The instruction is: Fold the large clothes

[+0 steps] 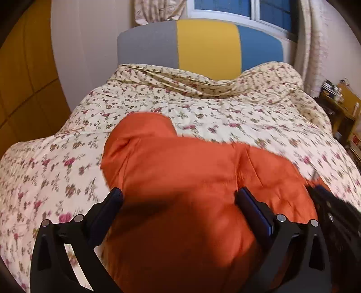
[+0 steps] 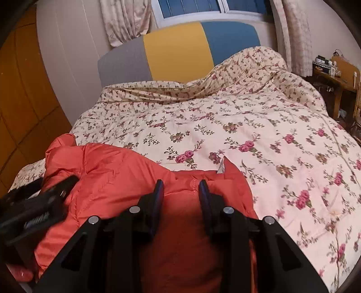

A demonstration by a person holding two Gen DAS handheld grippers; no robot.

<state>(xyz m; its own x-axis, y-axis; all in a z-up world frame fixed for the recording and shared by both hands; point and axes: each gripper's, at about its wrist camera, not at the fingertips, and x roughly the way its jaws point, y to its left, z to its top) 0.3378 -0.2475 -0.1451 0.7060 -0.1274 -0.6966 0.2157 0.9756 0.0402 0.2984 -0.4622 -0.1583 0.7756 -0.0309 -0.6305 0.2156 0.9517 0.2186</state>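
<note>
1. No brand, label or writing can be read on anything in either view.
2. At the far left stand panelled wooden doors (image 2: 18,94) in a warm yellow-brown, beside a pale wall.
3. The left gripper (image 1: 179,198) has its jaws spread wide above the orange jacket (image 1: 180,191). Its blue-padded fingers (image 1: 255,209) straddle a puffy mound of the cloth, and whether the pads touch it cannot be told. This view is blurred.
4. The jacket is a smooth, slightly shiny padded garment with stitched seams. It lies bunched at the near left part of the bed, on a cream quilt (image 2: 248,135) printed with small pink roses.
5. The right gripper (image 2: 181,189) has its jaws narrowly parted, with a raised ridge of jacket cloth between the fingers; whether the pads pinch it cannot be told.
6. Behind the bed stands a padded headboard (image 2: 178,49) in grey, yellow and blue bands, under a window with pale curtains (image 2: 126,20).
7. At the far right, a cluttered wooden table (image 2: 334,76).
</note>
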